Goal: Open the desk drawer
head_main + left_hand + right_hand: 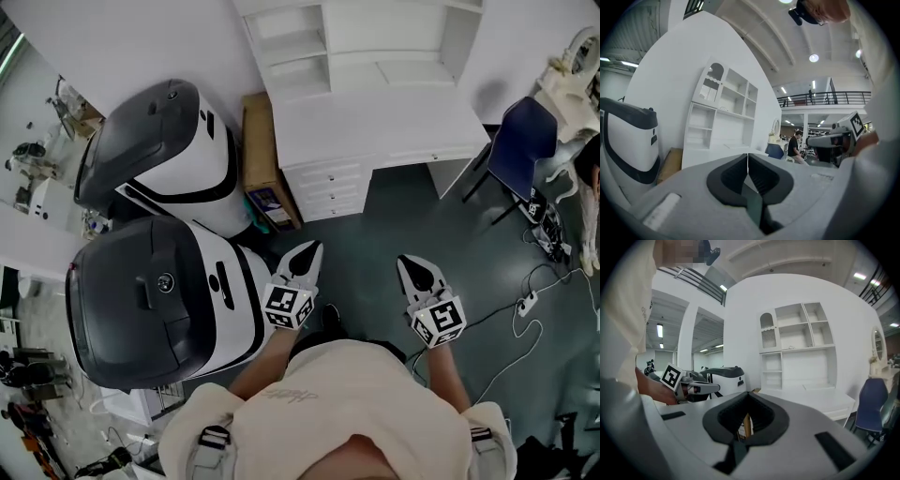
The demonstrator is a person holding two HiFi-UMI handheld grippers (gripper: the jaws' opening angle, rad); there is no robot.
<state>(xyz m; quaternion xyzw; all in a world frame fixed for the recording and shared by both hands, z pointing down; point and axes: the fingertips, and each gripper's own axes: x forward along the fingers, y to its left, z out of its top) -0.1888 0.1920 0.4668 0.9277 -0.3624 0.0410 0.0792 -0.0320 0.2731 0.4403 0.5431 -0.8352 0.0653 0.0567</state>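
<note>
A white desk (375,127) with a shelf hutch stands against the wall ahead of me. Its stack of three drawers (328,187) sits at the front left, and all of them look closed. My left gripper (309,246) and right gripper (405,260) are held side by side over the dark floor. Both point toward the desk and stand well short of it. In the left gripper view the left gripper (748,154) has its pads together with nothing between them. In the right gripper view the right gripper (748,393) has its tips meeting and is empty, and the desk (811,399) is ahead of it.
Two large white and dark grey machines (155,150) (150,305) stand on the left. A cardboard box (262,159) leans between them and the drawers. A blue chair (520,145) is right of the desk. Cables and a power strip (527,305) lie on the floor at right.
</note>
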